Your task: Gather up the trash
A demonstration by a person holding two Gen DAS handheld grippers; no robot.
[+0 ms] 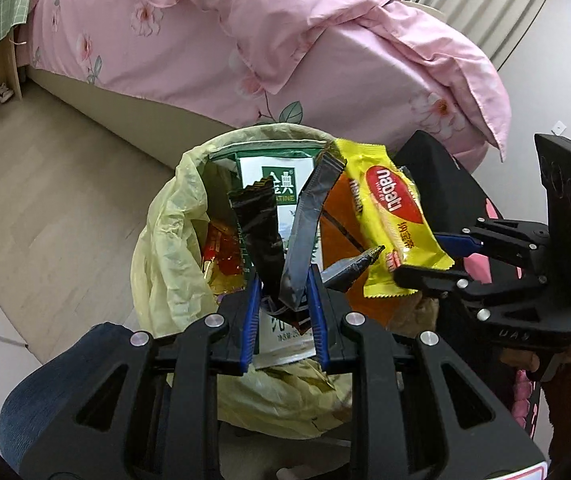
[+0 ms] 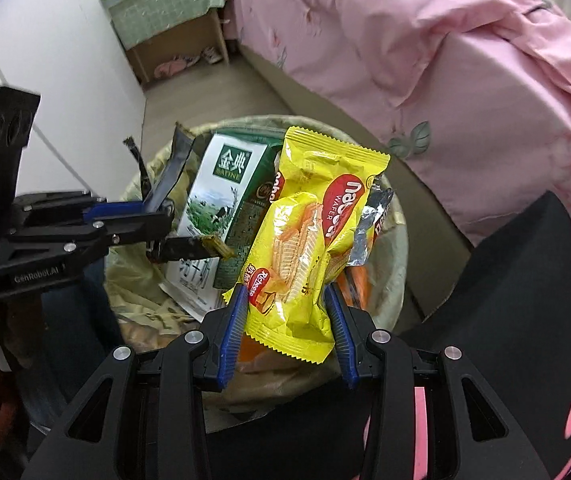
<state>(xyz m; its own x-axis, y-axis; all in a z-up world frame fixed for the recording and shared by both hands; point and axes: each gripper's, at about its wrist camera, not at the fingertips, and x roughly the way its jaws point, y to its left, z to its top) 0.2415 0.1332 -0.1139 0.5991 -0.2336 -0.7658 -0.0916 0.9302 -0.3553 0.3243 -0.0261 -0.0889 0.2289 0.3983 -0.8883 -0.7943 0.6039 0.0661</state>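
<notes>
While each hand-held gripper clamps wrappers, the yellow wafer pack (image 2: 309, 240) stands lengthwise over the bin (image 2: 395, 248).

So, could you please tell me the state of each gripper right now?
Left gripper: closed on crumpled black and silver foil wrappers.
Right gripper: closed on yellow plastic wafer packets.
</notes>
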